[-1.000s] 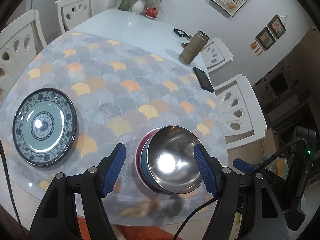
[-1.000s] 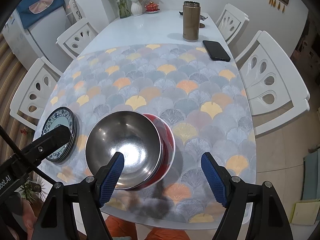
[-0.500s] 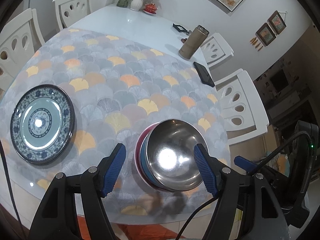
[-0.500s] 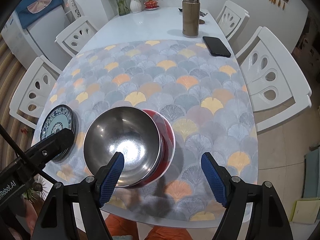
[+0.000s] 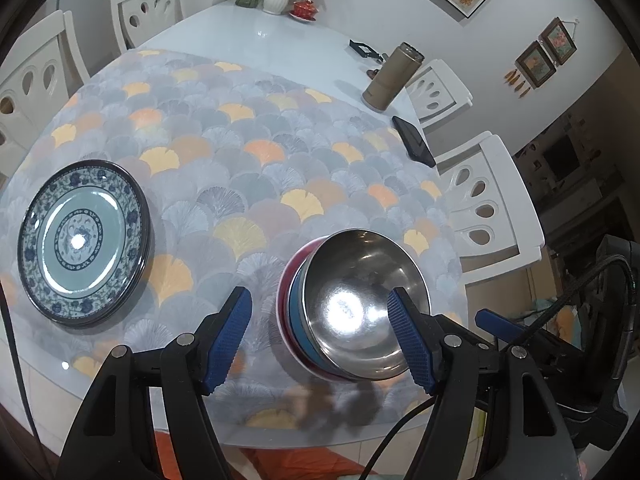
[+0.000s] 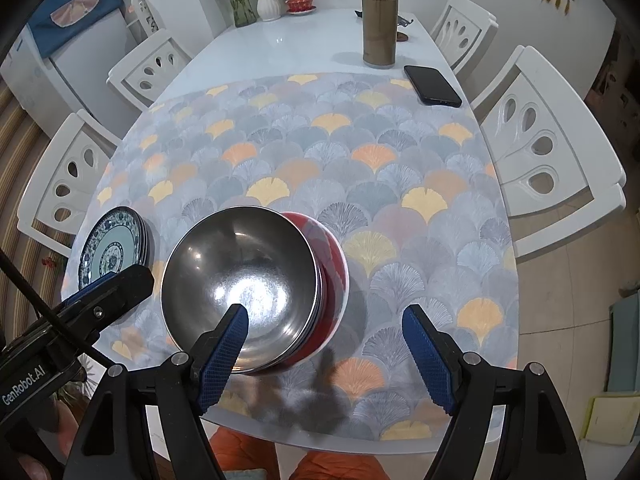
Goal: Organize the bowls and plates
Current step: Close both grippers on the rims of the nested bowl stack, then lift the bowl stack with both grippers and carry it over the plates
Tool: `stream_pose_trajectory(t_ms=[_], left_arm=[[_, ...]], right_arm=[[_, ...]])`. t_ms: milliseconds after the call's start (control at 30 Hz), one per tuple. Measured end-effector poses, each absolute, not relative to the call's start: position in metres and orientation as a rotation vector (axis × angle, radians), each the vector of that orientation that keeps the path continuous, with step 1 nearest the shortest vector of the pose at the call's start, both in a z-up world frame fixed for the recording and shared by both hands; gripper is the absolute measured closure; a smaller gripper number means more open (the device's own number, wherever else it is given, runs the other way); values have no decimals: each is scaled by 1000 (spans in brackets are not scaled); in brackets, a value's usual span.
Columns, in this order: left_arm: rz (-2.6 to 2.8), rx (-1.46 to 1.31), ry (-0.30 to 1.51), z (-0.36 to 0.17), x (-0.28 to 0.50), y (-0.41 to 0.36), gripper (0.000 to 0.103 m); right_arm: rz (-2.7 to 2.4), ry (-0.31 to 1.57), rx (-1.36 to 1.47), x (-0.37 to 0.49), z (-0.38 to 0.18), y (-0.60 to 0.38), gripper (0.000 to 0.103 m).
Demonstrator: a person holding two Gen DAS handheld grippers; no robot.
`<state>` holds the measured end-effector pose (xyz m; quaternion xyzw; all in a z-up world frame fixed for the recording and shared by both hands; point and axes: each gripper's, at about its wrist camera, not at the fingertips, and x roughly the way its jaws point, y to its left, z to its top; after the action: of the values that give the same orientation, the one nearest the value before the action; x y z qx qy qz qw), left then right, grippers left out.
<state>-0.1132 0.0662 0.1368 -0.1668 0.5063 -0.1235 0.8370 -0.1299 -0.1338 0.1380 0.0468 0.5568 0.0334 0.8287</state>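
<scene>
I see both grippers held above the near edge of the surface [image 6: 280,40], which carries a fan-patterned cloth [image 6: 360,152].

Left gripper [image 5: 320,336]: jaws spread wide, holding nothing. Its blue pads [image 5: 230,334] sit on either side of the bowl stack in the left wrist view, apparently above it and not touching.

Right gripper [image 6: 326,356]: jaws likewise released, nothing between them. In the right wrist view the left pad overlaps the near rim of the steel bowl; I cannot tell whether it touches.

Bowl stack: steel bowl [image 5: 360,304] nested on top, a blue bowl [image 5: 297,308] under it, a red bowl [image 6: 330,256] at the bottom. The stack stands on the cloth near the front edge.

Plates: a stack of blue-patterned plates [image 5: 80,240] lies on the cloth well to the left of the bowls.

Far end: a brown flask [image 6: 379,28] stands upright, a black phone [image 6: 432,84] lies just beside it at the cloth's edge, and a white vase [image 6: 268,6] stands at the back.
</scene>
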Motion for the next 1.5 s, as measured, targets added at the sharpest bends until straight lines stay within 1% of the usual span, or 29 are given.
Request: stream_pose_trajectory(t_ms=[200,433,533,633,833,900,933,967,1100,1200,1233,1333,1500], left_arm=[[-258,-316,1074,129,-107,64,34],[-270,-317,1140,101,-92,62,34],[-277,-344,1180,86,-83,61,36],[-296,-383,1219,71,-76,61,38],[-346,-479,1297,44,-69,61,49],[-362,-513,1320,36,-67,61,56],[-373,-528,1324,33,-67,61,56],[-386,-553,1326,31,-66,61,57],[-397,-584,1328,29,-64,62,57],[-403,-594,1330,28,-64,63,58],[-405,-594,1327,28,-64,63,59],[-413,-598,1331,28,-62,65,59],[-413,-566,1308,41,-63,72,60]], right_arm=[[67,1183,100,-129,137,-134,26],[61,1169,103,-118,130,-144,26],[125,1234,209,-108,111,-149,26],[132,1287,244,-102,91,-150,26],[133,1321,234,-92,68,-144,26],[132,1323,225,-89,63,-142,26],[139,1329,229,-88,60,-142,27],[146,1335,237,-86,57,-142,31],[185,1331,278,-85,50,-143,37],[224,1317,300,-84,49,-141,46],[240,1315,312,-84,49,-139,52],[248,1299,304,-84,50,-134,51],[223,1282,275,-85,60,-126,56]])
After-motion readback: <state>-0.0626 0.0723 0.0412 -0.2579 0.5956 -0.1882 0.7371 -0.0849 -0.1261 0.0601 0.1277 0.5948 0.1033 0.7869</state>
